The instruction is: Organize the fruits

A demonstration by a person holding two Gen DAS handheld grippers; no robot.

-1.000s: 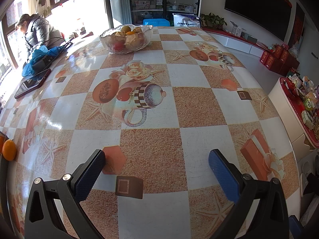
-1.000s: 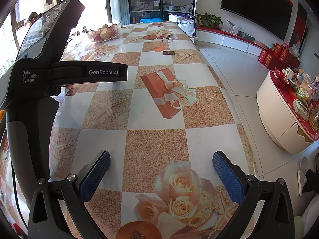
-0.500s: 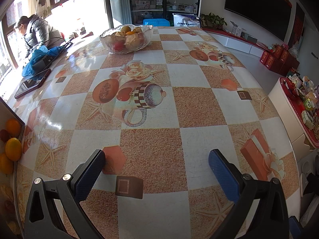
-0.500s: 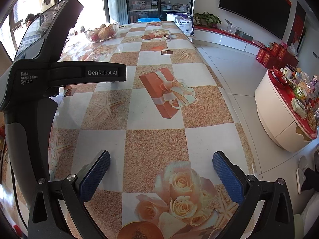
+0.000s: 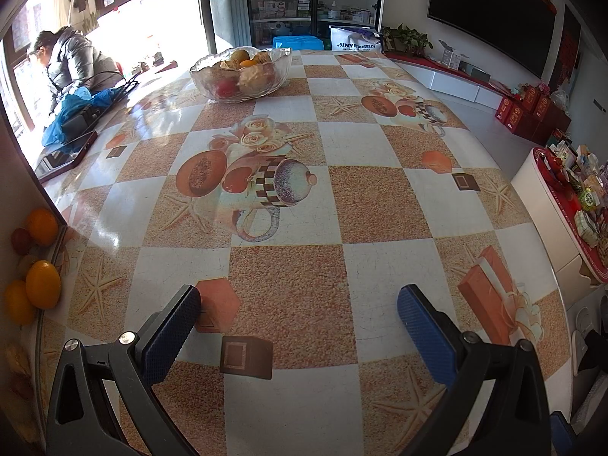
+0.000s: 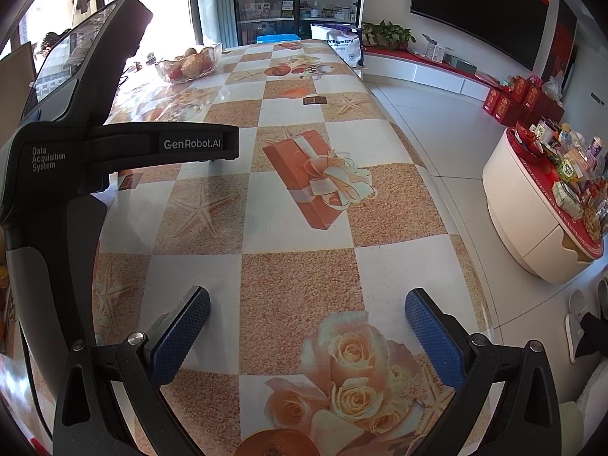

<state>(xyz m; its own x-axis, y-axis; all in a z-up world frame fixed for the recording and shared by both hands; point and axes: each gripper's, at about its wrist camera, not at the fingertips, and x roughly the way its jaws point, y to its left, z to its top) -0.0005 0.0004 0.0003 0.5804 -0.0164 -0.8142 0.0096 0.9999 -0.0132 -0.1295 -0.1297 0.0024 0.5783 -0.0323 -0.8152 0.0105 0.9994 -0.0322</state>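
Hovering low, the left claw [image 5: 298, 317] spread its two blue, knurled pads wide over the glossy checkered surface [image 5: 376, 209], gripping nothing; the right claw [image 6: 307, 319] gaped empty too. One scalloped glass bowl [image 5: 243, 76] of fruit sat far across, and three smooth oranges [image 5: 42, 284] clustered at the left edge.

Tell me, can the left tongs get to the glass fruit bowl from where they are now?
Probably yes. The left tongs are open and empty, and only bare tablecloth lies between them and the glass fruit bowl at the far end.
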